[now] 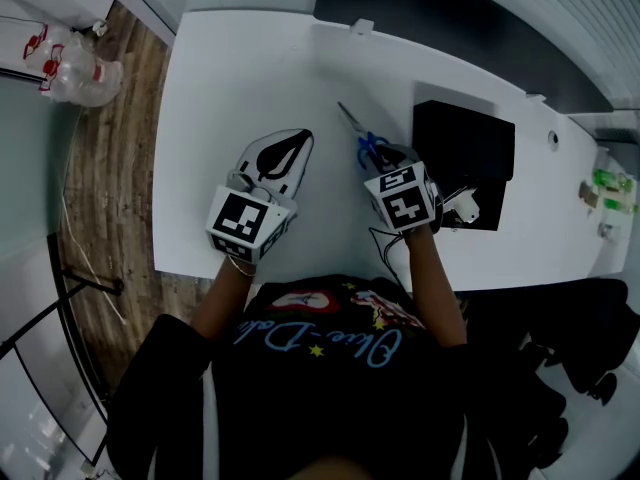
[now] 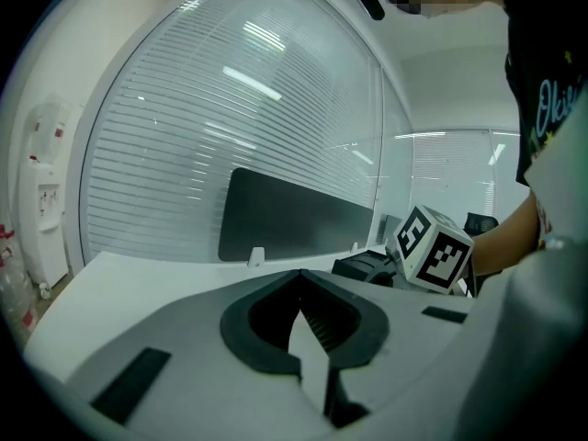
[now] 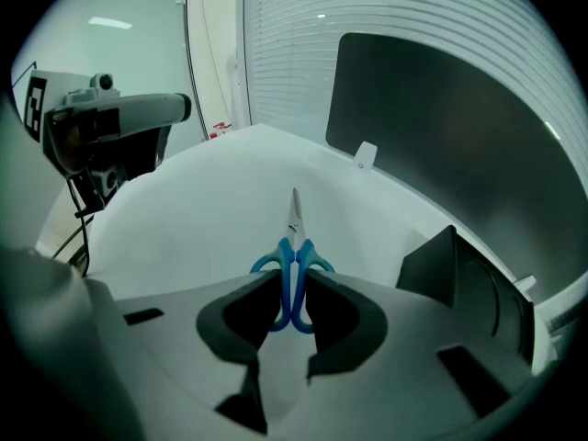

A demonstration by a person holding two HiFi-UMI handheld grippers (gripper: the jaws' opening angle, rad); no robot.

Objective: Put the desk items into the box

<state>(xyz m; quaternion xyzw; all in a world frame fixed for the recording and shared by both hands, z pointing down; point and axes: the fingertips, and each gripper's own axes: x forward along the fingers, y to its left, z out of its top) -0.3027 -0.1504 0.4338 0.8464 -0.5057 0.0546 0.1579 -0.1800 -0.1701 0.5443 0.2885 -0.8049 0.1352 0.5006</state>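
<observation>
Head view: the right gripper (image 1: 378,154) grips blue scissors (image 1: 352,123) just left of the black box (image 1: 465,153) on the white desk (image 1: 240,88). The left gripper (image 1: 296,146) is further left.

Left gripper view: its fingers (image 2: 248,333) are together, with nothing between them.

Right gripper view: the fingers (image 3: 230,324) are clamped on the scissors' handles, blades pointing away.

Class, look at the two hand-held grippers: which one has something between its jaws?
The right hand-held gripper: its jaws clamp the blue handles of the scissors. The left hand-held gripper is shut on nothing.
</observation>
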